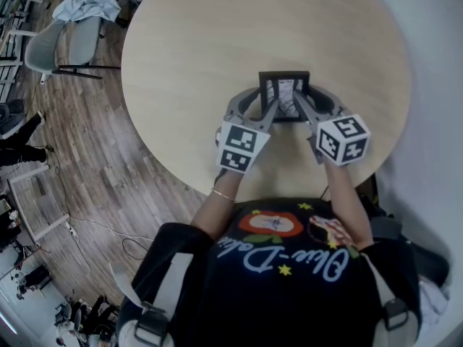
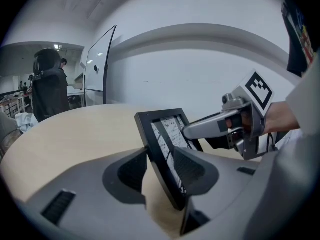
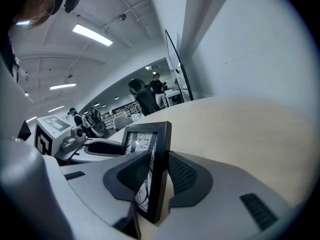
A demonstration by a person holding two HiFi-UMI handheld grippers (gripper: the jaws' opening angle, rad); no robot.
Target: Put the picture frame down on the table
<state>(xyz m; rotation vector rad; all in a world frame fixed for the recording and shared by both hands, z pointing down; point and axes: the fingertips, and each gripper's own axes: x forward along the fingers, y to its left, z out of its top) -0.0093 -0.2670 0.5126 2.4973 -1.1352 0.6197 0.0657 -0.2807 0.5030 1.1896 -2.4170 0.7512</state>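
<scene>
A black picture frame (image 1: 284,92) with a black-and-white print stands nearly upright over the near part of the round beige table (image 1: 217,35). Both grippers hold it. My left gripper (image 1: 266,103) is shut on its left side; in the left gripper view the tilted frame (image 2: 167,134) sits between the pads of that gripper (image 2: 160,166). My right gripper (image 1: 302,103) is shut on the right side, and in its own view the frame (image 3: 150,154) stands edge-on between the pads of the right gripper (image 3: 156,176). Whether the frame's bottom edge touches the table I cannot tell.
Grey chairs (image 1: 61,38), one with a cloth (image 1: 87,6) on it, stand on the wood floor at the left. A white wall runs along the table's right. A glass panel (image 2: 97,66) and several people (image 3: 145,96) are far behind. The table's far half is bare wood.
</scene>
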